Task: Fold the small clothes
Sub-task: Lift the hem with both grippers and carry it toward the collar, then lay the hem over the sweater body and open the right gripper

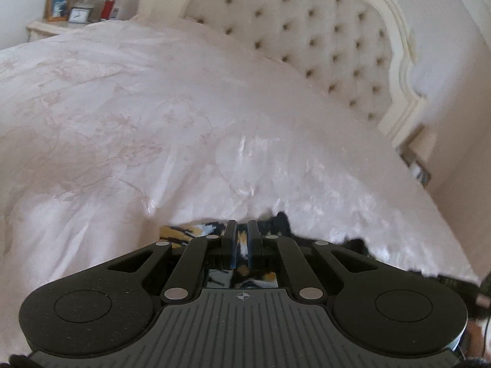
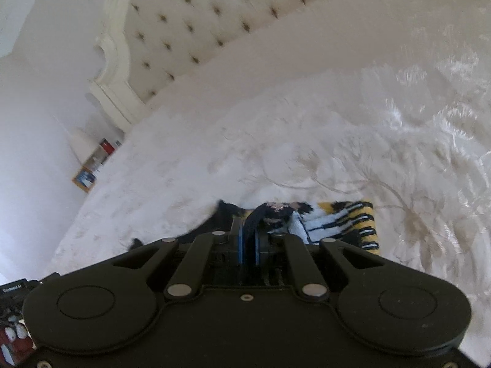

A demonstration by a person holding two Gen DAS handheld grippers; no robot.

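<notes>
We had both grippers, left (image 1: 242, 230) and right (image 2: 248, 230), pinching the garment (image 2: 337, 220) over the bed (image 1: 184, 122); best keep edges level, taut.

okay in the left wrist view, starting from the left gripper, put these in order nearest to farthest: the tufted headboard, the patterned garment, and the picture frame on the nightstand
1. Patterned garment, between the left gripper's fingers.
2. Tufted headboard, upper right, beyond the bedspread.
3. Picture frame, far upper left; roughly as far as the headboard, too close to call.
</notes>
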